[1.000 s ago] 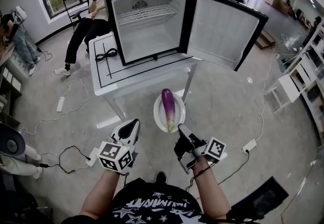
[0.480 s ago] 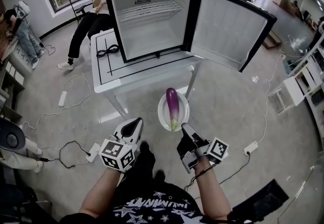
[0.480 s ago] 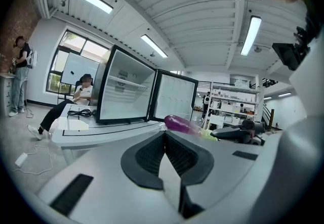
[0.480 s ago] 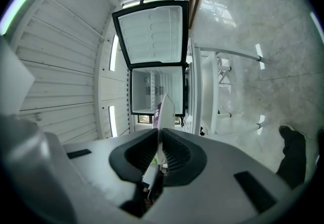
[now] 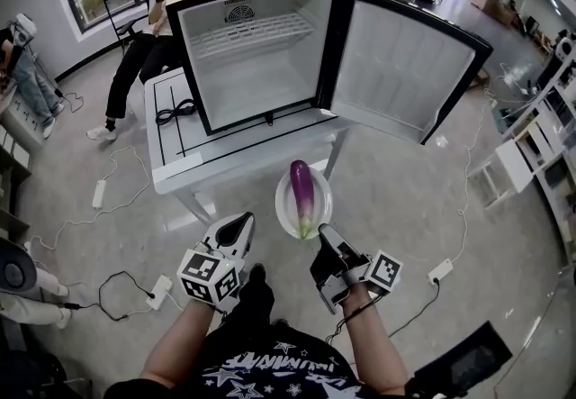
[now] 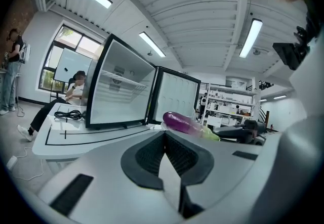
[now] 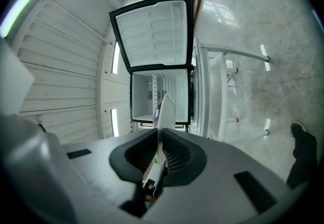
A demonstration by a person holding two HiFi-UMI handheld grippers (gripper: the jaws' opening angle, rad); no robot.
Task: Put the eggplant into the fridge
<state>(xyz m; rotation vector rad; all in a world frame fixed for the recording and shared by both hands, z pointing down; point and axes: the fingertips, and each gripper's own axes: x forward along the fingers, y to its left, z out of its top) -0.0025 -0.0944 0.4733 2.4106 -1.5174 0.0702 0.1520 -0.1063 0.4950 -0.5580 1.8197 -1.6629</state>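
Left gripper (image 5: 236, 226): held low in front of the body, fingers pressed together, nothing between them. Right gripper (image 5: 324, 237): level with it and just to its right, fingers clamped on the near rim of a white plate (image 5: 283, 210); the right gripper view shows the thin plate edge (image 7: 165, 113) pinched between the pads. Eggplant (image 5: 301, 195) lies on the plate, carried in the air above the floor (image 5: 405, 199), short of the bench (image 5: 193, 163). Long axis runs straight away from the body toward the fridge (image 5: 261, 64): pale green stem end nearest the right gripper, rounded purple end farthest, just short of the bench edge. From the left gripper view the eggplant (image 6: 186, 122) shows side-on, purple end left, green end right. Fridge stands on the white bench, door (image 5: 396, 64) swung wide open to the right, inside white with one wire shelf (image 5: 256, 31) near the top. Coiled black cable (image 5: 176, 112) on the bench left of the fridge. Beyond, a person (image 5: 144, 46) sits by the window.
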